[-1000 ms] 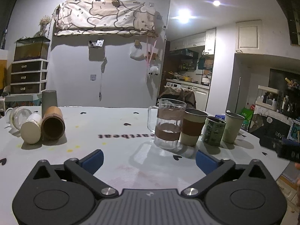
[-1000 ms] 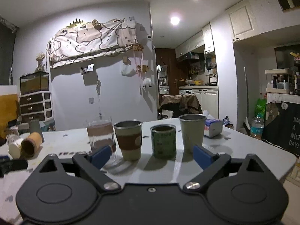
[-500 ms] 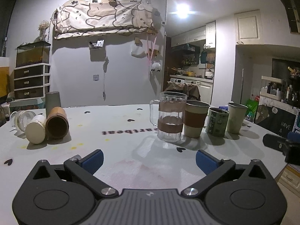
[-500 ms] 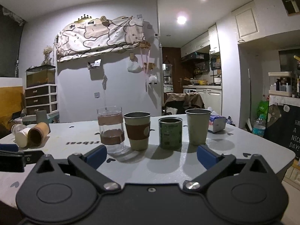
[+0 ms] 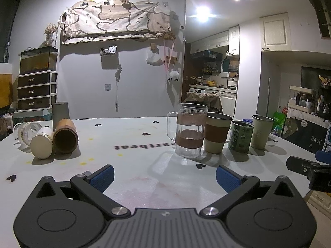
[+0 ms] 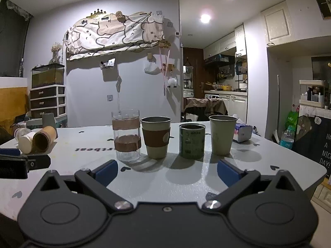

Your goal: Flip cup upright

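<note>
Task's thing: brown cylindrical cup [image 5: 65,137] lying on its side near the left edge of the white heart-printed bench [image 5: 144,144], open mouth turned toward the near edge.
Neighbours: cream-white cup [image 5: 42,142], also on its side, touching the brown cup's left flank; clear glass mug [image 5: 25,131] toppled just behind that; grey tapered cup [image 5: 60,113] standing mouth-down behind the brown one.
Already upright: a row toward the right edge, made up of a ribbed glass mug with brown bands [image 5: 190,130], a sleeved olive cup [image 5: 217,134], a green printed tin cup [image 5: 241,136] and a plain pale-green cup [image 5: 261,131].
Left gripper [image 5: 164,174]: blue pads spread wide, holding nothing, low over the near edge.
Right gripper [image 6: 167,170]: pads likewise wide apart and empty, facing the upright row.
Key relation: the brown cup lies ahead and to the left of the left gripper; its long axis runs roughly from near edge to far edge, slightly angled. From the right gripper it sits far off to the left, past the other gripper's body.
Nearer hand: the left, by a clear margin.
Judgement: the reach has not begun. Closing across the cup's width looks feasible, though the cream-white cup crowds one flank.
</note>
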Demonstrator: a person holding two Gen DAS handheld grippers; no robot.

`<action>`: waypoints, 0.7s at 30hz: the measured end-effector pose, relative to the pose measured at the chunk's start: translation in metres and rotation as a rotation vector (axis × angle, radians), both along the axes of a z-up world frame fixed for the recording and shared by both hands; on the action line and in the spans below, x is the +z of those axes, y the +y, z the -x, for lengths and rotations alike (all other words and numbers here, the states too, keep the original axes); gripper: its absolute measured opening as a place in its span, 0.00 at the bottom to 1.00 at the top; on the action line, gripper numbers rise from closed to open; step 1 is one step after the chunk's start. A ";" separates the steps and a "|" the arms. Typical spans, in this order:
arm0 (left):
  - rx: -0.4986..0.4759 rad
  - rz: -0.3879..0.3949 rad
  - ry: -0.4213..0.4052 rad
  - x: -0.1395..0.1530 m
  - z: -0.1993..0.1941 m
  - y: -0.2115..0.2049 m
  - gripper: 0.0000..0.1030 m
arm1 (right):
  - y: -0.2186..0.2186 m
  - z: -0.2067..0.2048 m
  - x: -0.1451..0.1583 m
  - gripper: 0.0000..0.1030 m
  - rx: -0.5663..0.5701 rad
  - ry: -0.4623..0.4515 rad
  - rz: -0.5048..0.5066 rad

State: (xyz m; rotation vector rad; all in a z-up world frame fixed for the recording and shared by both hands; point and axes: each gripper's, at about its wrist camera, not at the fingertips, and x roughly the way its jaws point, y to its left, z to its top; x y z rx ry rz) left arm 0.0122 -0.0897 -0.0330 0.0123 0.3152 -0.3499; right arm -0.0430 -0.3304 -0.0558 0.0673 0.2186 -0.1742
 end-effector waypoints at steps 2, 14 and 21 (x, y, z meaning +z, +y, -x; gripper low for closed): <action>0.002 0.000 0.001 0.000 0.000 0.000 1.00 | 0.000 0.000 -0.001 1.00 -0.002 0.003 -0.001; 0.005 0.006 -0.001 0.001 0.001 0.002 1.00 | 0.001 -0.001 0.000 1.00 -0.006 0.005 -0.003; 0.005 0.006 -0.002 0.001 0.001 0.002 1.00 | 0.001 -0.002 -0.001 1.00 -0.006 0.007 -0.003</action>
